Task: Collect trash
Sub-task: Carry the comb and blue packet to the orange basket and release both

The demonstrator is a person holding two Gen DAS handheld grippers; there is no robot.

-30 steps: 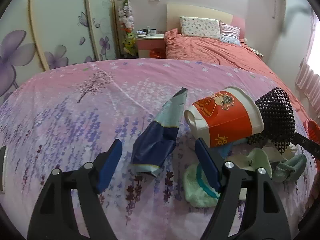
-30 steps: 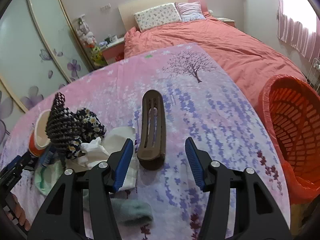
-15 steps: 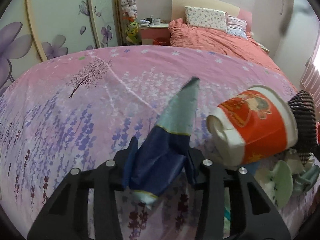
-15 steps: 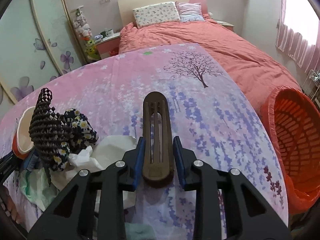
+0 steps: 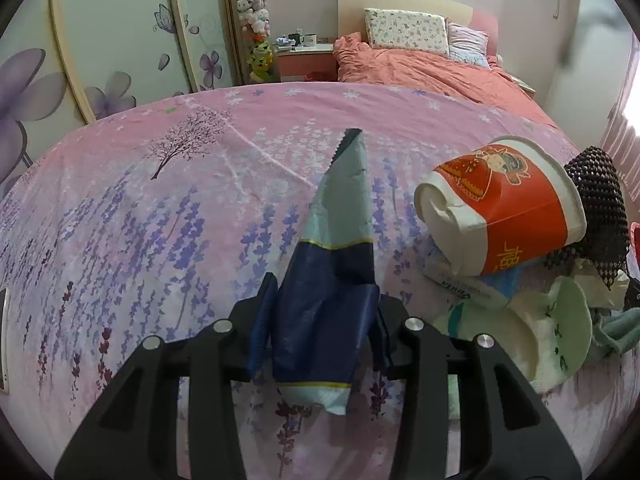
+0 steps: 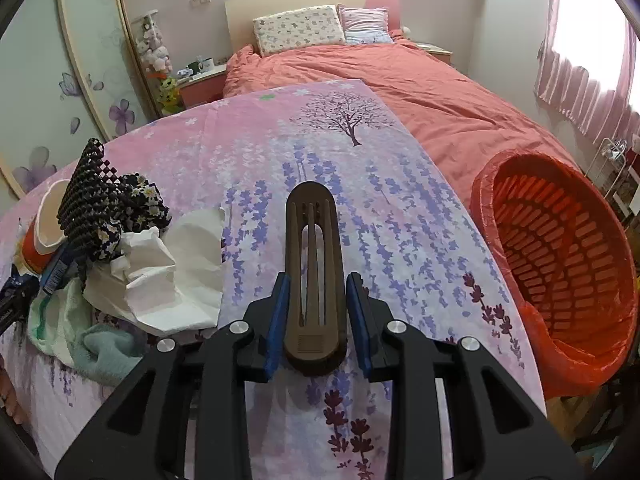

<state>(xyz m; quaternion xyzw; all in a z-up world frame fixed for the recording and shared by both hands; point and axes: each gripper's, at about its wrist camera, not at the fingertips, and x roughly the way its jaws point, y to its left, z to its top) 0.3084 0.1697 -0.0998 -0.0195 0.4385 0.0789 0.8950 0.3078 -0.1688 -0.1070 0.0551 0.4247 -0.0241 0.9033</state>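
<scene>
My left gripper (image 5: 322, 320) pinches the blue wrapper (image 5: 332, 280). My right gripper (image 6: 316, 322) clamps a brown slotted piece (image 6: 314, 264), possibly plastic, beside the orange basket (image 6: 560, 248).

We read little here. The red-and-white paper cup (image 5: 504, 204), lying on its side at three o'clock in the left wrist view, carries a yellow Chinese character on its red band, too distorted for us to name, beside a cartoon figure. Beneath the cup, a white packet (image 5: 460, 280) shows dark print we cannot make out. Nothing else bears legible text.
</scene>
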